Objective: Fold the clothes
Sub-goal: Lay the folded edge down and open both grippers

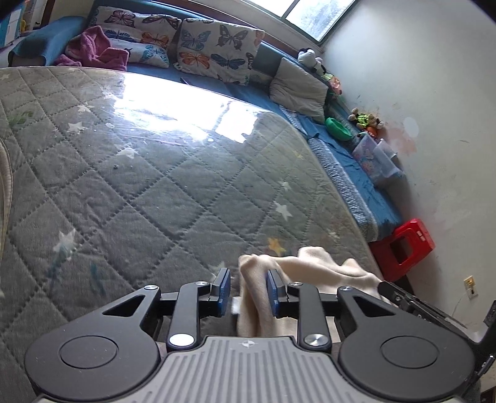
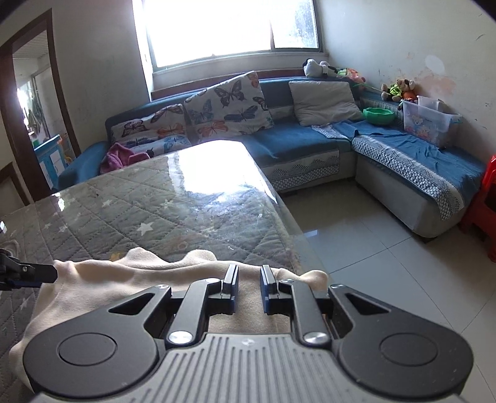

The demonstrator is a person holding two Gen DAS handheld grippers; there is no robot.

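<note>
Clear bin [image 2: 429, 124] on sofa [image 2: 297, 145]: contents unclear. Left hand-held gripper [image 1: 249, 290] pinches cream garment [image 1: 310, 266]; right hand-held gripper [image 2: 249, 286]: grip unclear.

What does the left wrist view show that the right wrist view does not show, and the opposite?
Only the left wrist view: the cream garment bunched between the left claw's pads, and a red stool's whole top.

Only the right wrist view: the doorway, the tiled floor, the whole window, and the garment spread under the right claw.

Both: the quilted table cover, butterfly cushions, blue sofa and green bowl.
</note>
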